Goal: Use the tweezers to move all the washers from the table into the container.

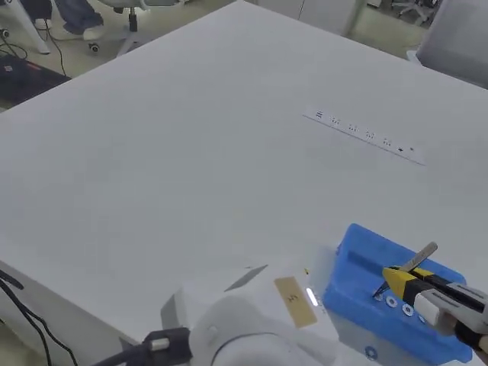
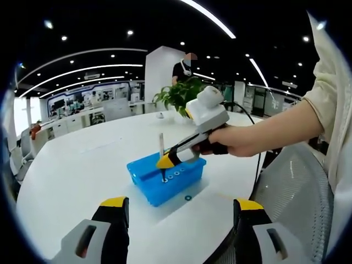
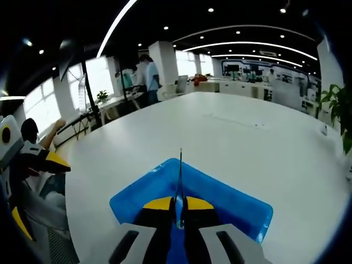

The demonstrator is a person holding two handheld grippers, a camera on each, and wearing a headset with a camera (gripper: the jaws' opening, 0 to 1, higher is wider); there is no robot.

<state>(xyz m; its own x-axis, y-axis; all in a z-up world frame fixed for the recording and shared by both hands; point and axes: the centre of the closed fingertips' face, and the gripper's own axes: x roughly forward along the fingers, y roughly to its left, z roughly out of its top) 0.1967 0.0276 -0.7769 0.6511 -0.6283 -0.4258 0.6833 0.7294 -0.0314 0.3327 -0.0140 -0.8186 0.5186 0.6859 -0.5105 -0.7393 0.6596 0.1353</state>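
**Drop-off at the container, 1 washer left to fetch**

The white table (image 1: 191, 152) carries the blue container (image 2: 159, 192), which lies directly under and ahead of the right gripper (image 3: 179, 206) and well ahead of the left gripper (image 2: 180, 206). The right gripper's jaws are clamped on the tweezers (image 1: 421, 256), whose tips point down into the container. The left gripper's jaws stand wide apart with nothing between them.

In the left gripper view, a row of about 4 washers (image 2: 176, 176) lies on the container floor just beside the tweezer tips. Whether the tips pinch one of them is too small to tell. 1 loose washer (image 2: 188, 197) lies on the table just outside the container's near wall, between it and the left gripper.

The step in hand looks like the release of a washer into the container. The next move probably calls for lifting the tips over the wall, bringing them down beside the loose washer, and nipping its thin rim squarely so it does not flick away.

A flush strip (image 1: 364, 137) sits far ahead of both grippers, and its small markings cannot be read. The same goes for the tan sticker (image 1: 290, 299) on the left gripper's body.
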